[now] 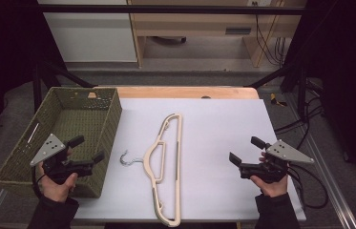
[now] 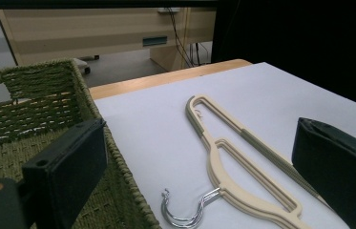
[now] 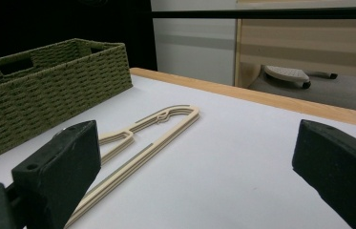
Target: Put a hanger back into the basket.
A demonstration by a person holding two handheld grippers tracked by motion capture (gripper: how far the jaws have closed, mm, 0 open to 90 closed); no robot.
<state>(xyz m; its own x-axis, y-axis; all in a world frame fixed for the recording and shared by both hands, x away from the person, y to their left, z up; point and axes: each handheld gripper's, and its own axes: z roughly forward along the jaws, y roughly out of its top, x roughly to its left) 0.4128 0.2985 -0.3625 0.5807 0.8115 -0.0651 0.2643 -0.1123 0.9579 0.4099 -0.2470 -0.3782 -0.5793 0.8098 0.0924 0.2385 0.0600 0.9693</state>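
A cream plastic clothes hanger [image 1: 167,167] with a silver metal hook [image 1: 129,159] lies flat on the white counter [image 1: 223,129], just right of the green wicker basket [image 1: 111,114], its hook pointing toward the basket. The left gripper [image 1: 89,149] hovers over the basket's near corner, jaws apart and empty. The right gripper [image 1: 246,150], well right of the hanger, also stands wide apart, holding nothing.
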